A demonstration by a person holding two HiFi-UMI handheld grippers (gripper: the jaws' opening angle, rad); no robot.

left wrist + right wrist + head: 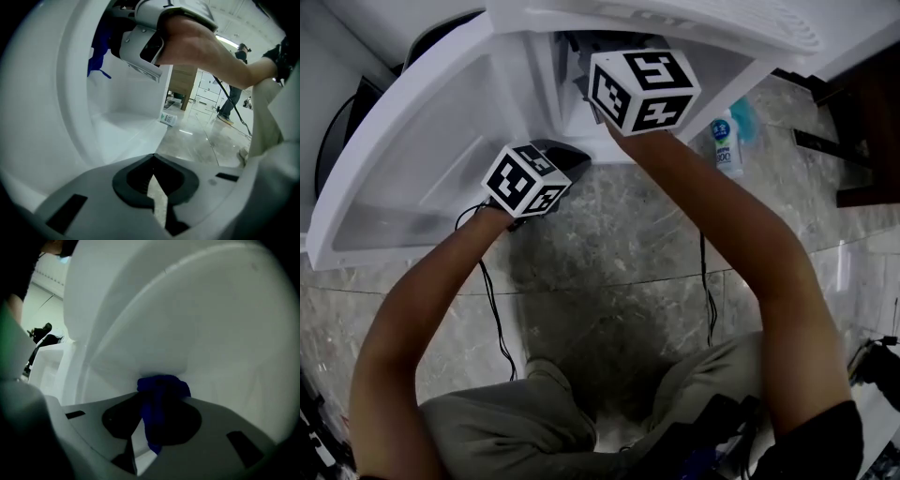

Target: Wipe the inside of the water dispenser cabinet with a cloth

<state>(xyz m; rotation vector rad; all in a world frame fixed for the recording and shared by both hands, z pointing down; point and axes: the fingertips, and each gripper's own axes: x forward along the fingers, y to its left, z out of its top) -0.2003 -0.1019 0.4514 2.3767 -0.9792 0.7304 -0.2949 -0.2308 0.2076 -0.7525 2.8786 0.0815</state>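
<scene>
- Inside the cabinet (431, 141), up at the white wall (201, 324): that's where the cloth (159, 416) is, blue, in the right gripper (161, 398).
- Jaws?
- Right ones partly apart, clamped on the cloth. Left gripper (152, 161) has its jaws together with nothing between them, low by the cabinet's open front.
- Cloth touching the wall?
- Looks like it in the right gripper view, can't swear to it.
- How will it handle?
- My guess: soft, light, limp, not fragile. It'll fold and bunch under any push and won't slip much once pinched. Best held at the bunched middle, with a wad left sticking out past the tips to do the wiping.
- Orientation?
- It's a crumpled strip. The long axis runs along the jaws. The bunched head is at the tips, pointing at the wall, and the loose tail trails back between the jaws toward the gripper body.
</scene>
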